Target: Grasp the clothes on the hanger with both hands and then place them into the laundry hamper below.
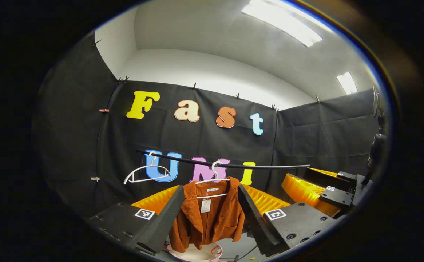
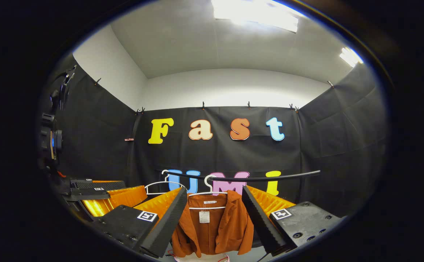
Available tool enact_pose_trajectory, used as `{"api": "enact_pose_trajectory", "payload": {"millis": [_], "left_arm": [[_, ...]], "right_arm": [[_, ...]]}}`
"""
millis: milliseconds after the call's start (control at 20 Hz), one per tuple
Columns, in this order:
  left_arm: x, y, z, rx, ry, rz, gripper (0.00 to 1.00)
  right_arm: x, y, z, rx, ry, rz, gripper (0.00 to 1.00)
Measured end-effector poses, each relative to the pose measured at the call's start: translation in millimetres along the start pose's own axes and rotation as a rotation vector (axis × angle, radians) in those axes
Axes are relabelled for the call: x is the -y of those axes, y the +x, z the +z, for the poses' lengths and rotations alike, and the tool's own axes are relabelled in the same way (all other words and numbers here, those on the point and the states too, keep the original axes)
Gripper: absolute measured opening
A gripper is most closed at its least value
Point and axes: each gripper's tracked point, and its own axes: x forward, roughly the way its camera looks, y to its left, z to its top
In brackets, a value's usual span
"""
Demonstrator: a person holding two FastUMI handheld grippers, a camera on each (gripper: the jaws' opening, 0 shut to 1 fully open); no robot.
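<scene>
The rust-orange corduroy jacket [image 1: 207, 218] hangs lengthwise downward on a white wire hanger [image 1: 213, 178] from the black rail [image 1: 233, 165], straight ahead of and apart from both the left gripper [image 1: 212, 214] and right gripper [image 2: 213, 218], each spread wide and empty, neither plainly nearer, above the pale hamper rim [image 1: 197, 254].

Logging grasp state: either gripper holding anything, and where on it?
Nothing held. Left gripper and right gripper are both open, short of the orange jacket on its hanger.
</scene>
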Motion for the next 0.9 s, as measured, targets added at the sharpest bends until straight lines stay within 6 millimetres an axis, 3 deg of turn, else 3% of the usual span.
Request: {"api": "enact_pose_trajectory", "payload": {"millis": [50,100,150,750,900], "left_arm": [[1,-1,-2,-0.006,-0.003,0.001,0.94],[0,-1,-2,-0.012,-0.007,0.004,0.94],[-1,-1,-4,-0.015,-0.009,0.005,0.94],[-8,-11,-1,-0.019,-0.033,-0.005,0.94],[-10,-13,0,-0.018,-0.041,-0.018,0.94]], "right_arm": [[-1,-1,-1,-0.003,0.002,0.001,0.97],[-1,-1,-1,-0.006,0.003,0.002,0.93],[-1,-3,-2,-0.008,0.002,0.003,0.97],[-8,-10,-4,-0.013,-0.031,-0.018,1.0],[-13,-14,-1,-0.009,-0.041,-0.018,0.97]]}}
